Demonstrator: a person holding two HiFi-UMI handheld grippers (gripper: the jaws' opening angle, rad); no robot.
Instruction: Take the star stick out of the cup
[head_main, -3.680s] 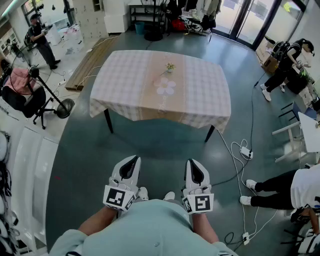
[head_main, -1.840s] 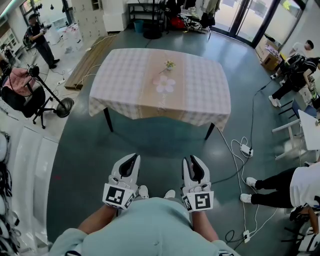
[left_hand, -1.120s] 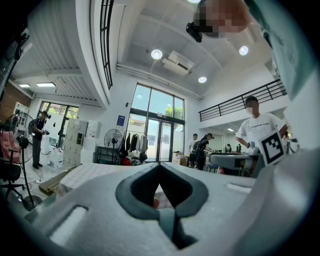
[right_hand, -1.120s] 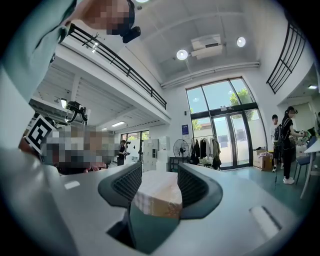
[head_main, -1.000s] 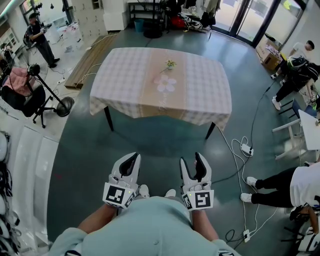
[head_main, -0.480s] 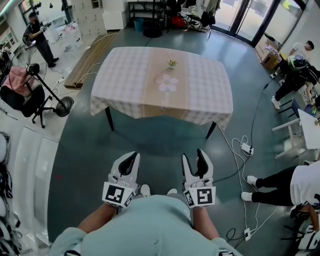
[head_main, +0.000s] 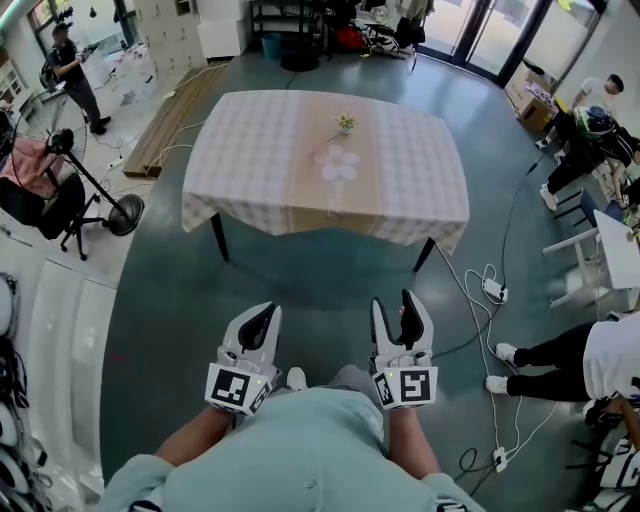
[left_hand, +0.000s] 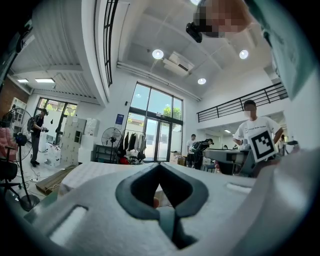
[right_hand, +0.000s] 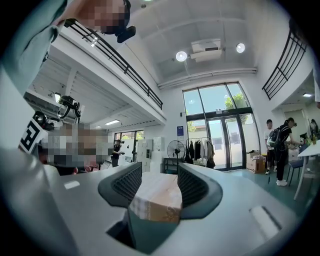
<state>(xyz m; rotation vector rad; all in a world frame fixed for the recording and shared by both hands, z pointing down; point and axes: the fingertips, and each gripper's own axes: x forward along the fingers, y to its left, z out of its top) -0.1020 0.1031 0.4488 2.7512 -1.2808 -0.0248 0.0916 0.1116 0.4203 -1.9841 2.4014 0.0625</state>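
Note:
Far ahead, a small cup holding the star stick (head_main: 344, 125) stands on the table (head_main: 260, 150), which has a checked cloth, just behind a flower-shaped mat (head_main: 338, 163); details are too small to tell. Both grippers hang close to my body over the floor, well short of the table. My left gripper (head_main: 258, 325) is shut with its tips touching (left_hand: 159, 166) and nothing in it. Empty too, my right gripper (head_main: 398, 312) is open, and the table's near edge (right_hand: 156, 197) shows in the gap between its jaws (right_hand: 160, 182).
Dark floor lies between me and the table. A fan on a stand (head_main: 105, 205) is at the left. Cables and a power strip (head_main: 493, 290) trail on the floor at the right, near a seated person's legs (head_main: 550, 365). Other people stand around the room's edges.
My right gripper has gone from shut to open and shifted slightly right. The left gripper has stayed shut in place. The table has drifted a little in view.

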